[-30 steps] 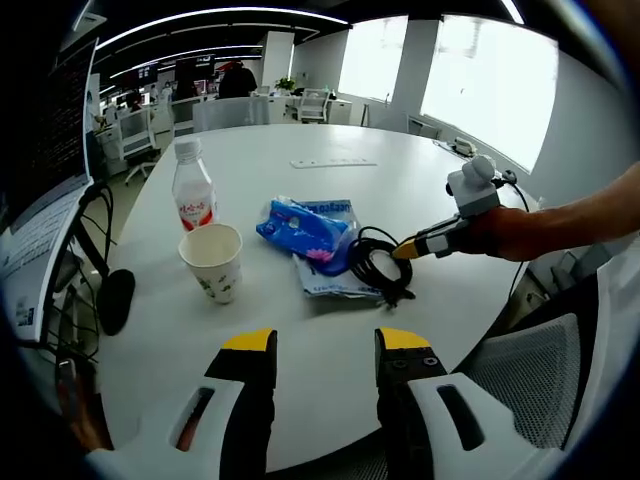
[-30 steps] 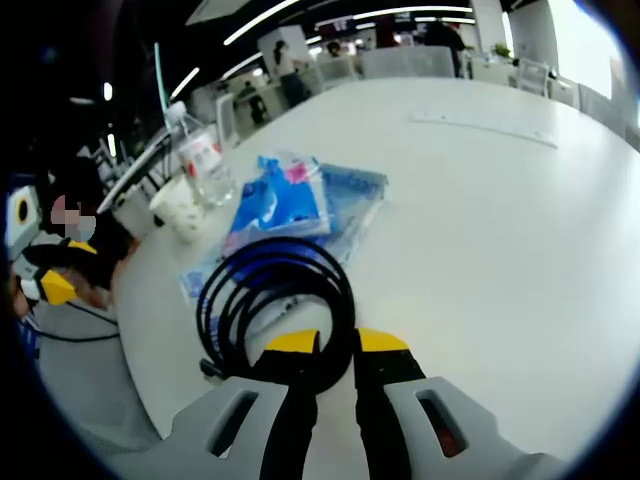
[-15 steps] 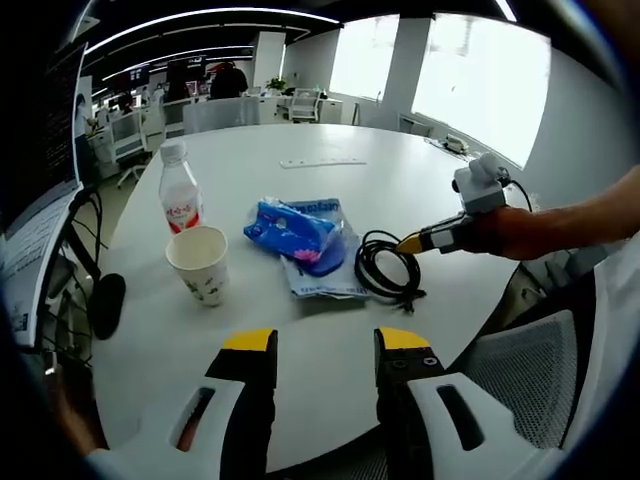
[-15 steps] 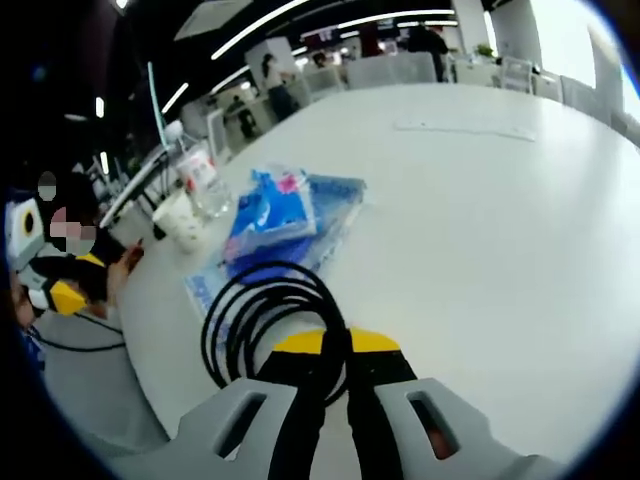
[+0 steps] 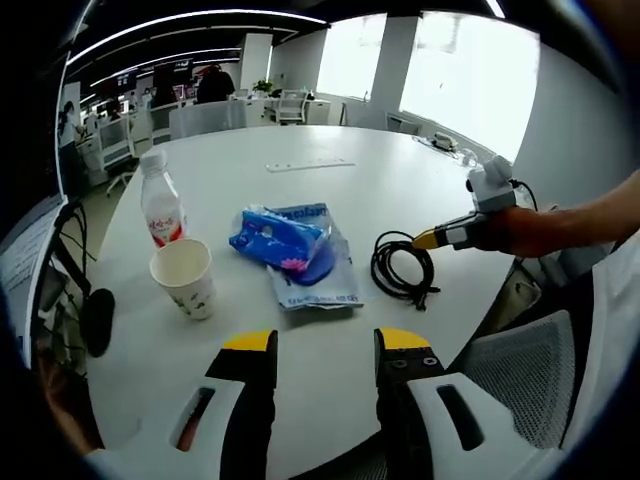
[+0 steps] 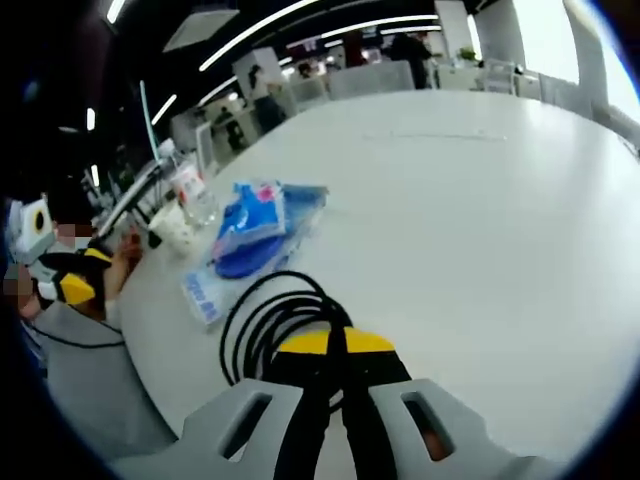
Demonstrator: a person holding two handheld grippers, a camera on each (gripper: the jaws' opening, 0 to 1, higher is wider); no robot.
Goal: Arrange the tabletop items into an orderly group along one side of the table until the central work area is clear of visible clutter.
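Black cable coil (image 6: 275, 325) is getting dragged right now: the right gripper (image 6: 335, 345) is pinched tight on one strand of it, yellow tips pressed together with the loops fanning out just ahead and to the left of the jaws. Compared with a second ago the coil is sitting clear of the blue plastic packet (image 5: 290, 245) instead of overlapping its edge, so it's sliding away toward the table's (image 5: 340, 190) near right edge. From the left gripper view you can see the right gripper (image 5: 432, 240) clamped on the coil (image 5: 403, 268) way off to the right. The left gripper (image 5: 323, 345) is hanging above the near table edge, jaws apart, holding nothing. Ahead and left of it are the paper cup (image 5: 183, 275) and the water bottle (image 5: 162, 205) just behind it, both untouched. I'd say the tidying is barely underway, since most of the clutter is still mid-table.
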